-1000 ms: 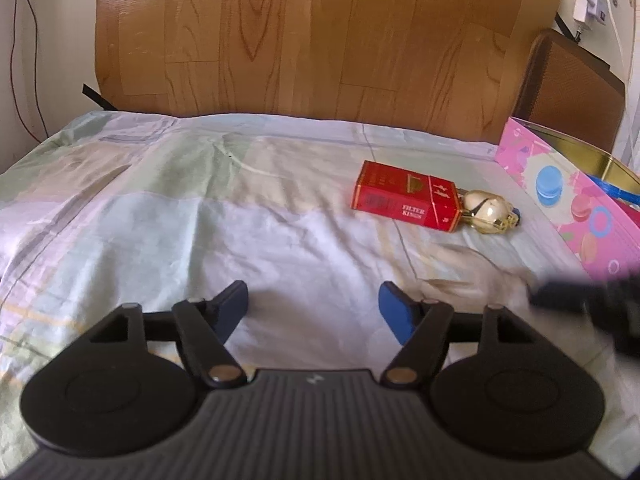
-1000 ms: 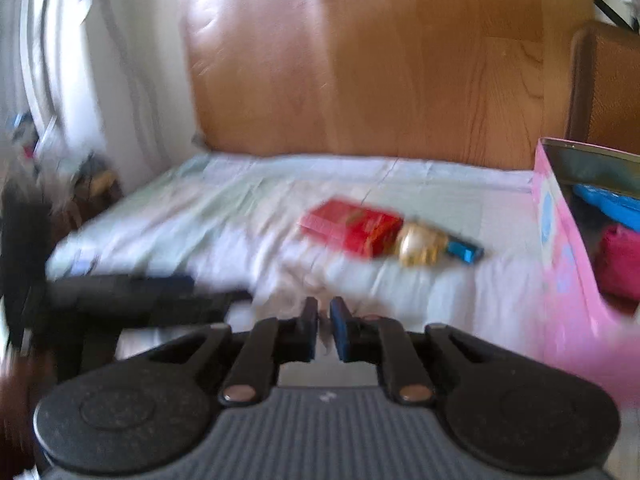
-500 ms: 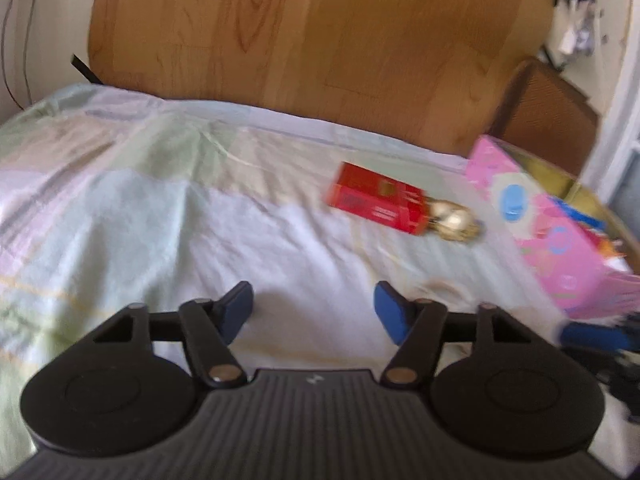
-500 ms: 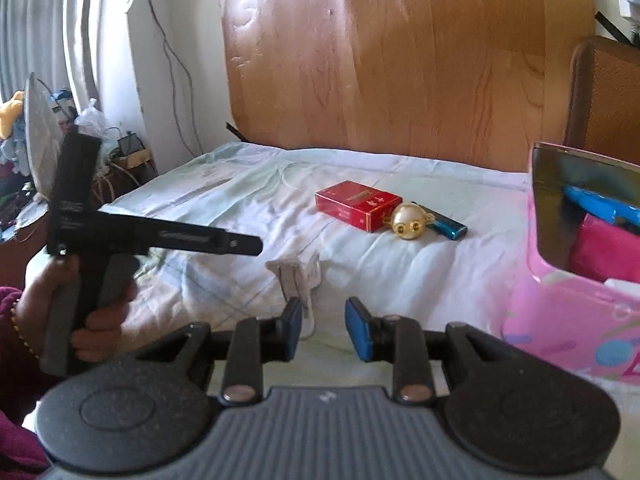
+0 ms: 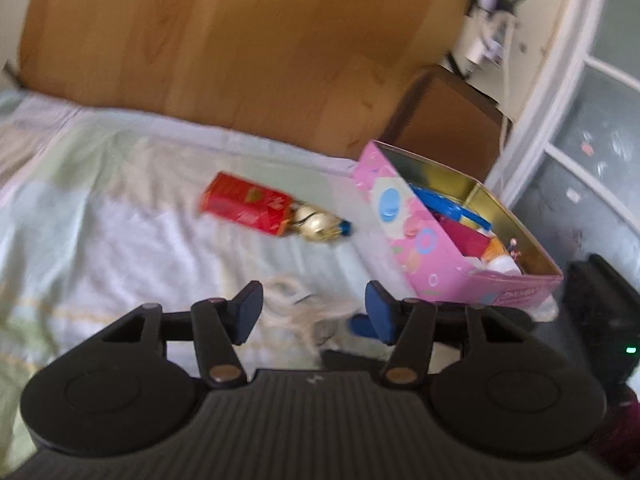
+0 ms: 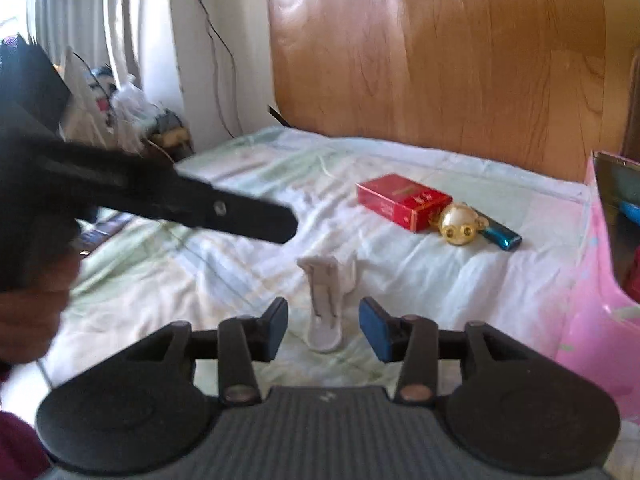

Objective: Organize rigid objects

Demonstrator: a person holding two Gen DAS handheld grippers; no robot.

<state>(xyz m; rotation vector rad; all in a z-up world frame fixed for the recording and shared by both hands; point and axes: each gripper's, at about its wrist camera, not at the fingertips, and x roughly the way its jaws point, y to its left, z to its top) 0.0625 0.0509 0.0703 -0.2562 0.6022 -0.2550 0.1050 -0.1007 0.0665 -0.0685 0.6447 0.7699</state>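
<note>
A white plastic clip (image 6: 329,297) lies on the bedsheet just ahead of my right gripper (image 6: 323,325), which is open and empty, its jaws to either side of the clip's near end. In the left wrist view the clip (image 5: 298,309) is blurred, in front of my open, empty left gripper (image 5: 314,312). Farther off lie a red cigarette pack (image 6: 402,201) (image 5: 248,208), a gold monkey-head trinket (image 6: 459,224) (image 5: 314,222) and a blue lighter (image 6: 500,235). An open pink tin box (image 5: 412,236) (image 6: 600,280) at the right holds several items.
A wooden headboard (image 6: 460,64) stands behind the bed. A brown cabinet (image 5: 444,124) is past the pink box. The left gripper's body (image 6: 160,200) and the hand holding it reach in from the left of the right wrist view. Clutter and cables lie by the wall (image 6: 132,108).
My right gripper has opened from shut and moved down toward the white clip. My left gripper has swung right, bringing the pink box and clip into its view.
</note>
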